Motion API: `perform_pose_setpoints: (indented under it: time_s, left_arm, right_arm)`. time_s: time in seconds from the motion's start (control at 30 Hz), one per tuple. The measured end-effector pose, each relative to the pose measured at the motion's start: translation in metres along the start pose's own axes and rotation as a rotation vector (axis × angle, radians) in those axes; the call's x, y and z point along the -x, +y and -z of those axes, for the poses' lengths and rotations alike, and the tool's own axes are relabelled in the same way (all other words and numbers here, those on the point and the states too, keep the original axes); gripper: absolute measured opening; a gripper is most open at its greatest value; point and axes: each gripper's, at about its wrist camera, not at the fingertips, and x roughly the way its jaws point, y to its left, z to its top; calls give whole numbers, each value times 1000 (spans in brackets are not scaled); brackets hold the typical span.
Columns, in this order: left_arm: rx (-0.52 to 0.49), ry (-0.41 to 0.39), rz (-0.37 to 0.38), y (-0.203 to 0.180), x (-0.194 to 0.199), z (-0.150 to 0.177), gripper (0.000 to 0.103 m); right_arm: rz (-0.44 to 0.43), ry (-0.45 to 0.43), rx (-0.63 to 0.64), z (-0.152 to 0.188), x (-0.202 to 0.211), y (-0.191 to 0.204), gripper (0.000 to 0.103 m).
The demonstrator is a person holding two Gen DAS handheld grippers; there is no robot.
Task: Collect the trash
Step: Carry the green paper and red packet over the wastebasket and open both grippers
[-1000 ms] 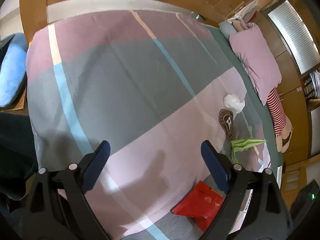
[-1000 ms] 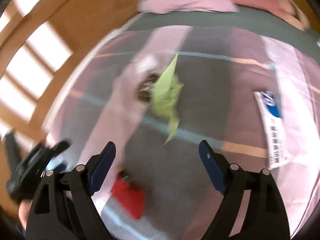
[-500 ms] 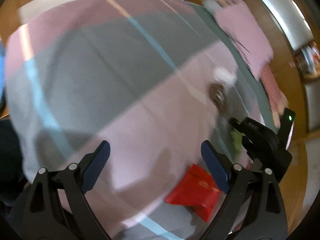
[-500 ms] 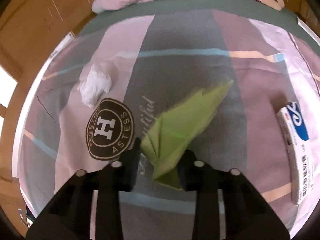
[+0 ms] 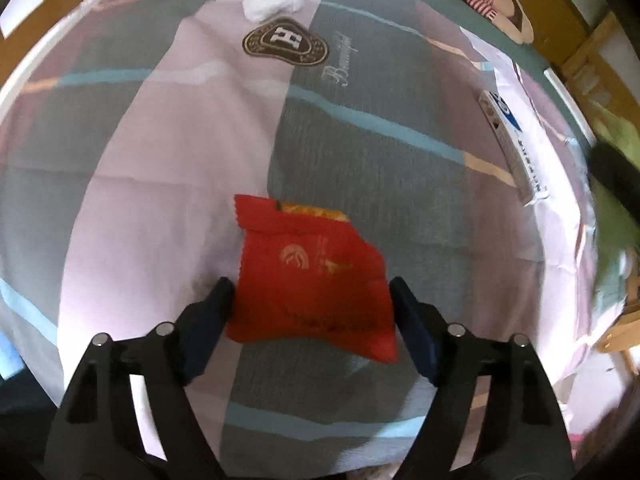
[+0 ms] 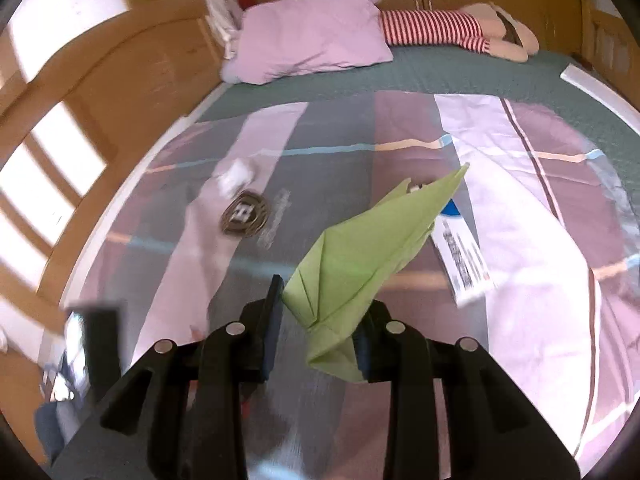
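Since the earlier frames the left gripper (image 5: 310, 304) has swung over the crinkled red foil snack packet (image 5: 310, 276), low centre on the striped pink-and-grey bedspread (image 5: 168, 152). Its jaws are closing with the packet between them, not yet pinched. The right gripper (image 6: 318, 320), then spread wide, now clamps the folded green paper (image 6: 368, 252), lifted at frame centre. Best to close squarely across the packet's lower edge, without snagging fabric.

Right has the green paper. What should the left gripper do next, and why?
Probably finish closing the left gripper on the red snack bag. Its jaws are closing, the bag lies between them on the bedspread, and the pads sit at its edges. The right gripper already holds the green folded paper.
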Motion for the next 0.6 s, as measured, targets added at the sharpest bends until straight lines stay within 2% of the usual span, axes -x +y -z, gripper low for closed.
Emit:
perform_pose_setpoints:
  time_s: [0.1, 0.23, 0.27, 0.43, 0.6]
  left_arm:
    - [-35, -28, -36, -2, 2, 1, 57]
    - [-10, -53, -18, 7, 7, 1, 49]
    - [-1, -64, -15, 10, 10, 1, 42]
    - [23, -154, -24, 9, 29, 3, 40]
    - [-3, -253, -41, 4, 49, 4, 39]
  right_arm:
    - [11, -4, 22, 27, 17, 7, 32]
    - [48, -15, 51, 52, 33, 16, 32]
    - [53, -19, 56, 58, 36, 18, 32]
    - [57, -26, 41, 74, 45, 19, 32]
    - [56, -16, 20, 77, 45, 20, 32]
